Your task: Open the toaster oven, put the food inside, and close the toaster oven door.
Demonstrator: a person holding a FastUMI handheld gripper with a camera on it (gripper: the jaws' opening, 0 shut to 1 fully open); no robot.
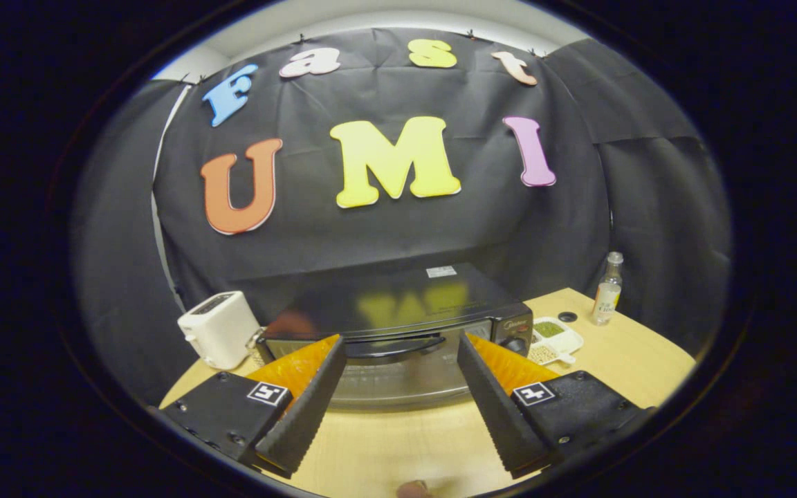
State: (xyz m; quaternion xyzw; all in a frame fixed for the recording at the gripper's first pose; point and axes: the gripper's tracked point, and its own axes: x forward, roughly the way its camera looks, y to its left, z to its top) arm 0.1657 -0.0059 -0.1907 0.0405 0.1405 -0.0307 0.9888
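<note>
Gripper (402, 360) spread wide and holding nothing, toaster oven (398, 325) just beyond its fingers, door apparently closed, food tray (556, 339) beside it, bottle (607, 289) further off.

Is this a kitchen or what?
Probably a pretend kitchen in a booth: a toaster oven, white toaster and bottle on a wooden table. The open gripper faces the oven.
</note>
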